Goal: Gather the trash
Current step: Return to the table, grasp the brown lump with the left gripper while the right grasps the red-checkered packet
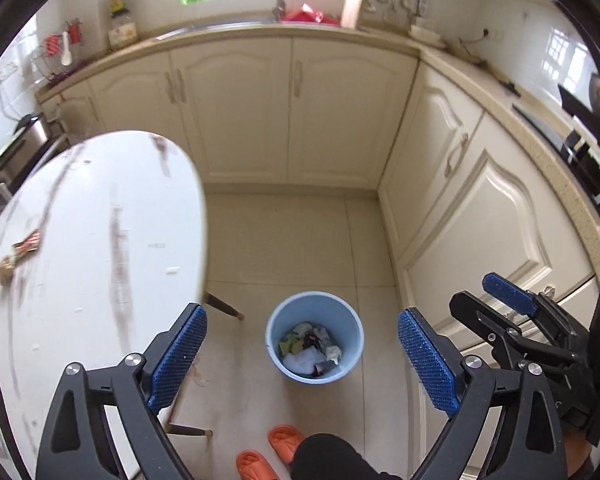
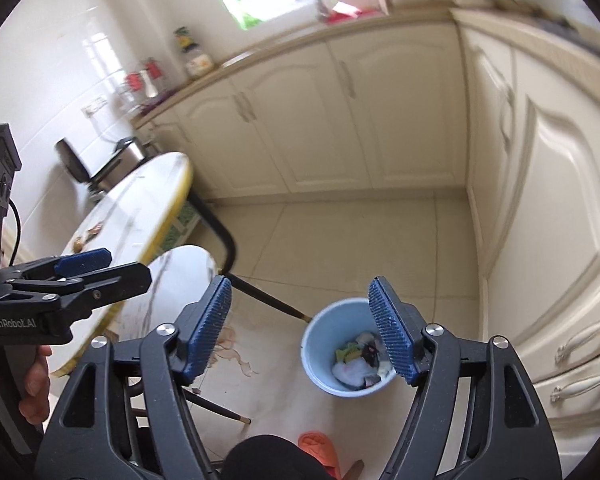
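The left gripper (image 1: 302, 356) stands with its blue pads spread wide and nothing between them. The right gripper (image 2: 300, 332) is also parted, a little less wide, and likewise empty. In the left wrist view the right gripper shows at the lower right edge of the frame.

Low in the centre of both views, a light blue bin (image 1: 315, 336) stands on the pale tiled floor, with crumpled paper and wrappers (image 1: 310, 350) already lying in it.

To the left is a round white table (image 1: 88, 240) with brown streaks. A few scraps (image 1: 20, 254) lie on it at the far left of the frame.

Orange slippers (image 1: 270, 450) and a dark trouser leg (image 1: 332, 458) sit at the bottom edge, and cream cabinets (image 1: 292, 108) fill the background.
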